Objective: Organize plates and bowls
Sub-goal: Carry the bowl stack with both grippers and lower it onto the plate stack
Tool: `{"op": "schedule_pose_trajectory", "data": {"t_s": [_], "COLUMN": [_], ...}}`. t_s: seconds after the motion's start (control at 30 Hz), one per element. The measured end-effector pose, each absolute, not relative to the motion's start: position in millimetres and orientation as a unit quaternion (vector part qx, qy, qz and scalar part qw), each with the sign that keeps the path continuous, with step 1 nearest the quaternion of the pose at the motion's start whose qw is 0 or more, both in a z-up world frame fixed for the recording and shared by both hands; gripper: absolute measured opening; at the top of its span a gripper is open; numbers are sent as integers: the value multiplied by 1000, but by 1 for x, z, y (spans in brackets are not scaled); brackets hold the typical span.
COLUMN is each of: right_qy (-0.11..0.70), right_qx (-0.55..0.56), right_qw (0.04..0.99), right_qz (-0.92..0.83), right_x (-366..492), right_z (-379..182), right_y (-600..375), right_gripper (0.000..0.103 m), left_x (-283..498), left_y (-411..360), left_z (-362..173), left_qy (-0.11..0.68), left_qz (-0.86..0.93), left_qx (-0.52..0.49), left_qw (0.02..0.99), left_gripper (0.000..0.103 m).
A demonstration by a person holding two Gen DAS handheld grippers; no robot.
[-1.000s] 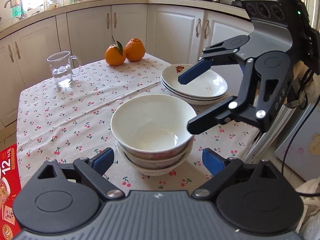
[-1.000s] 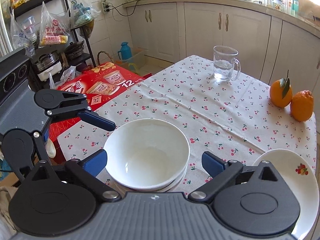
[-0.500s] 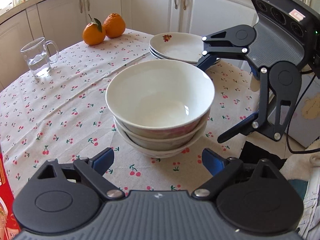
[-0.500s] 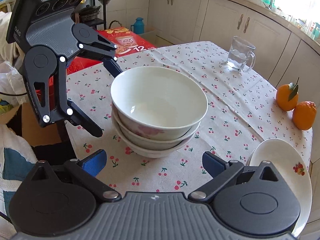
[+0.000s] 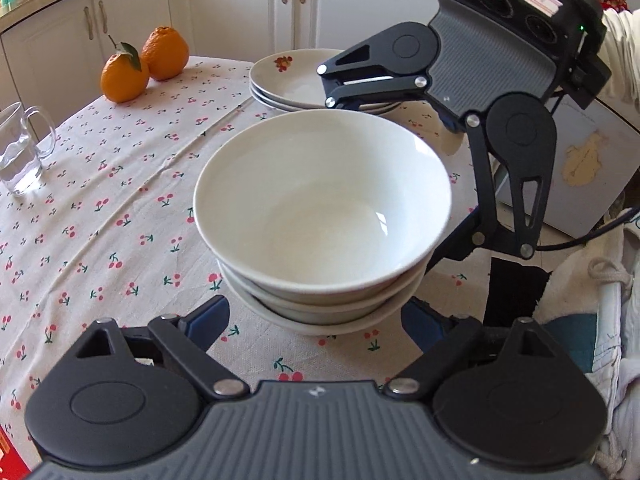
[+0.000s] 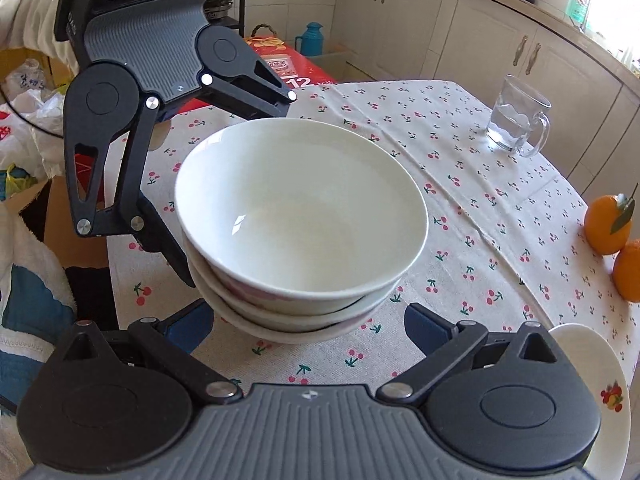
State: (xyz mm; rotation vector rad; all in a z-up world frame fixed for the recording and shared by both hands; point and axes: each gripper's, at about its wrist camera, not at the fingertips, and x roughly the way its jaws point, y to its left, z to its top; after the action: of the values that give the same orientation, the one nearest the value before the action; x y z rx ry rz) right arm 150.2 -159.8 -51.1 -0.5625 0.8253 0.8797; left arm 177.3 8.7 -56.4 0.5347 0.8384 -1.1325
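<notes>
A stack of three white bowls (image 5: 324,216) stands on the cherry-print tablecloth near the table's edge; it also shows in the right wrist view (image 6: 300,220). My left gripper (image 5: 316,320) is open, its blue-padded fingers either side of the stack's base. My right gripper (image 6: 308,326) is open in the same way on the opposite side of the stack. A stack of white plates (image 5: 296,80) with a fruit print sits behind the bowls; its edge shows in the right wrist view (image 6: 596,384).
Two oranges (image 5: 144,62) and a glass mug of water (image 5: 22,148) stand on the table (image 5: 100,200). White kitchen cabinets (image 5: 224,4) lie beyond. A red box (image 6: 280,64) and bags are on the floor by the table.
Both grippers have moved in closer and lower, so their open fingers now flank the base of the bowl stack from opposite sides. The bowls have not moved.
</notes>
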Motion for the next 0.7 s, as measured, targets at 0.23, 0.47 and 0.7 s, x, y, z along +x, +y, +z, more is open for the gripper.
{"op": "schedule_pose_trajectory", "data": {"t_s": [0.23, 0.47, 0.7], "right_qy": [388, 393, 396], "right_qx": [-271, -262, -259], "right_qw": [767, 761, 756], "right_qz": [433, 445, 453], "right_x": [156, 160, 161], "right_z": [-53, -50, -49], "right_y": [-154, -155, -155], "right_gripper": [100, 96, 92], "left_x": [183, 186, 186], "left_y": [5, 2, 3], "left_z": [-58, -59, -58], "left_qy": [376, 371, 371], "left_qz": [-538, -552, -554], "left_qx": [259, 267, 268], "left_qw": [709, 698, 695], "left_gripper": [88, 86, 85]}}
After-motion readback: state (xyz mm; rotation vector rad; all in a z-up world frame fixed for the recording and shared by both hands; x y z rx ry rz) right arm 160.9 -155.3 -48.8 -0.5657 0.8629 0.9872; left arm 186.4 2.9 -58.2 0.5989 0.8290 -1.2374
